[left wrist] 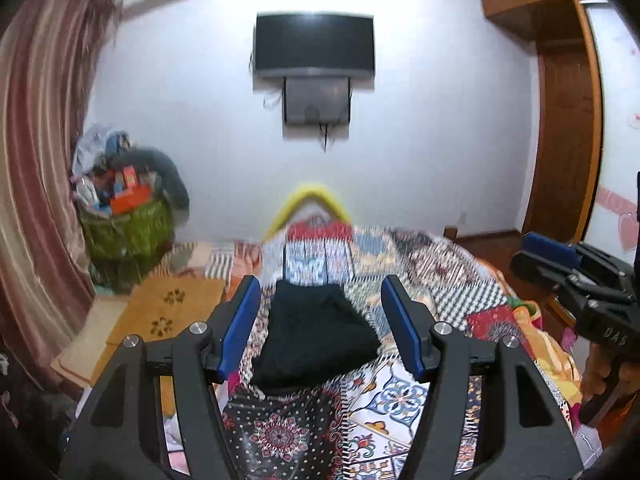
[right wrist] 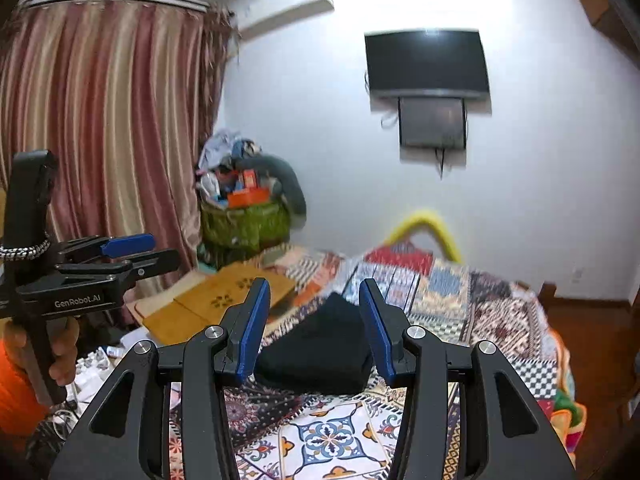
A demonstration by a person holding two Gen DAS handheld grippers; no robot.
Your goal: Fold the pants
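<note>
Black pants (left wrist: 316, 340), folded into a compact bundle, lie on a patchwork-covered bed (left wrist: 400, 392). The left gripper (left wrist: 320, 320) and right gripper (right wrist: 314, 324) hover above with fingers spread wide, holding nothing, beneath a wall-mounted television (left wrist: 314, 46).

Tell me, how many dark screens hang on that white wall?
2: a wide black flat television mounted high on the wall, and a smaller grey screen directly beneath it, touching its lower edge. None appear hidden.
</note>
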